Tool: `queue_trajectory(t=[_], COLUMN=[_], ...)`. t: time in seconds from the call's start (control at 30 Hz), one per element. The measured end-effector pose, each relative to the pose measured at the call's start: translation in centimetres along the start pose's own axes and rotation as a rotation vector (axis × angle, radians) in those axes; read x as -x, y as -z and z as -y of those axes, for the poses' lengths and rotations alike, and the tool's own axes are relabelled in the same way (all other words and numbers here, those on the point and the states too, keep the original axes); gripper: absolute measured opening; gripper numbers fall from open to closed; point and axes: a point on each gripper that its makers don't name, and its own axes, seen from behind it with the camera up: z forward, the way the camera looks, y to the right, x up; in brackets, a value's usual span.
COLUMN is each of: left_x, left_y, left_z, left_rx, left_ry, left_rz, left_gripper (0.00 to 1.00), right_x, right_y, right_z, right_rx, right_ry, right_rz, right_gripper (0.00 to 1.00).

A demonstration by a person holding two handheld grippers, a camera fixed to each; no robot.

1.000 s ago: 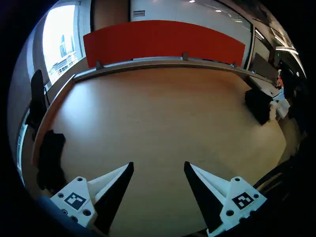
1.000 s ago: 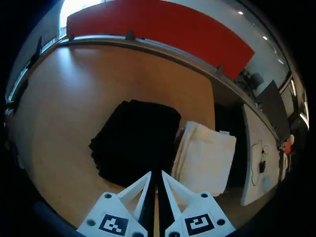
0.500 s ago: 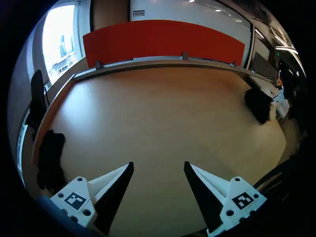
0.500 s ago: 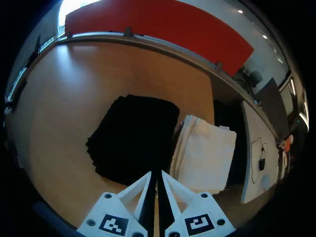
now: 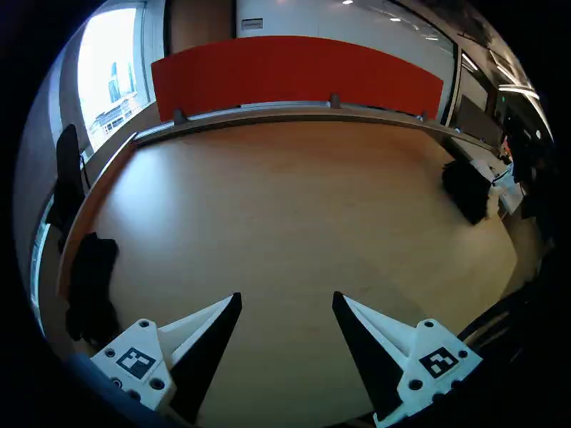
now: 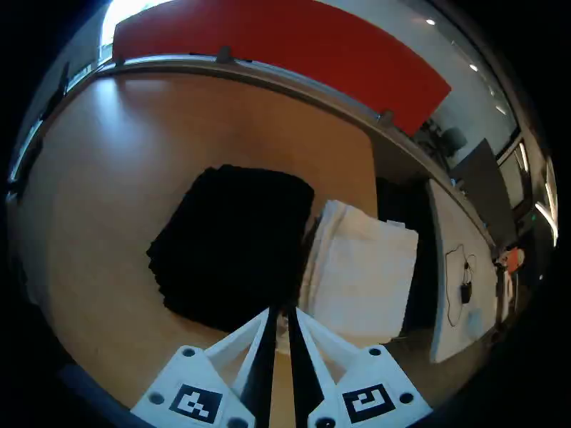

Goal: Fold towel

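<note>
the left gripper (image 5: 285, 296) was held over the bare wooden table (image 5: 285, 200) with its two fingers spread wide apart and nothing between them. far ahead of it, a red divider panel (image 5: 300, 68) stood along the table's far edge. well off to its right, near the table's edge, lay a dark folded pile, too small there to make out clearly.

the right gripper (image 5: 282, 312) had its fingers drawn almost together, leaving a thin slit through which the table showed; no cloth could be seen caught in it. just ahead of its tips lay two folded stacks side by side on the table: the black towel (image 6: 228, 250) ahead and to the left, the white towel (image 6: 360, 274) ahead and to the right, their inner edges close together or touching. the fingertips sat at the near edge of the stacks, about in line with the seam between them. whether the tips touched either towel could not be told.
</note>
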Motion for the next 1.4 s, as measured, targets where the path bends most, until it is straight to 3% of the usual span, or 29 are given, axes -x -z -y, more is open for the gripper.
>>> queue_trajectory(t=[0.07, 0.13, 0.27, 0.43, 0.8, 1.4], left_x=[-0.1, -0.1, -0.2, -0.2, -0.4, -1.7], left_y=[0.0, 0.0, 0.0, 0.1, 0.4, 0.7], left_z=[-0.1, -0.1, -0.1, 0.0, 0.2, 1.1], left_rx=[0.002, 0.003, 0.005, 0.007, 0.008, -0.007], left_ry=[0.000, 0.000, 0.001, 0.001, 0.002, 0.010], left_rz=[-0.002, -0.003, -0.006, -0.009, -0.020, -0.047], left_gripper=[0.94, 0.94, 0.94, 0.94, 0.94, 0.94], right_x=[0.1, 0.1, -0.1, -0.4, -1.4, -3.3], right_y=[0.1, 0.3, 0.7, 0.9, 1.4, 2.0], right_z=[-0.2, -0.3, -0.4, 0.3, 1.3, 3.5], right_rx=[0.010, 0.017, 0.030, 0.016, 0.008, -0.026], right_ry=[-0.004, -0.011, -0.025, -0.041, -0.065, -0.353], right_rz=[-0.002, -0.007, -0.023, -0.038, -0.060, -0.128], right_gripper=[0.16, 0.26, 0.65, 0.94, 0.98, 0.97])
